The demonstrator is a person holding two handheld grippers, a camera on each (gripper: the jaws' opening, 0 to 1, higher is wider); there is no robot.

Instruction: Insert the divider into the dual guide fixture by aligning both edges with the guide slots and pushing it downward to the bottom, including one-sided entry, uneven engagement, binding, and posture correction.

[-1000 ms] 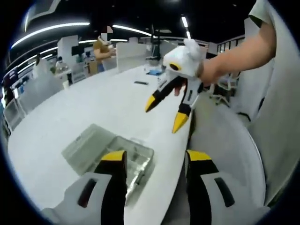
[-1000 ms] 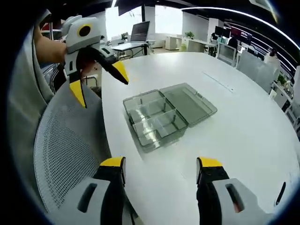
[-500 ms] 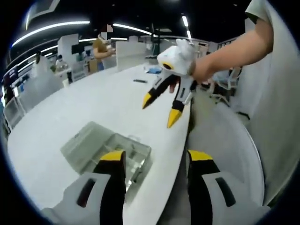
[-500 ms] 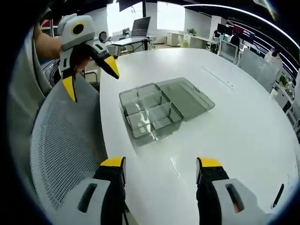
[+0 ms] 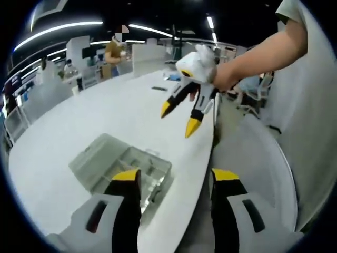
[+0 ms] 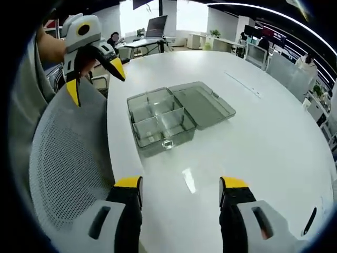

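Fixture (image 6: pixel 160 120) ahead of open jaws.

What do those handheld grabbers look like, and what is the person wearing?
Each gripper, the left gripper and the right gripper, has a white rounded body with a yellow-ringed black circle, and black tapering jaws tipped in yellow. The person wears a short white sleeve.
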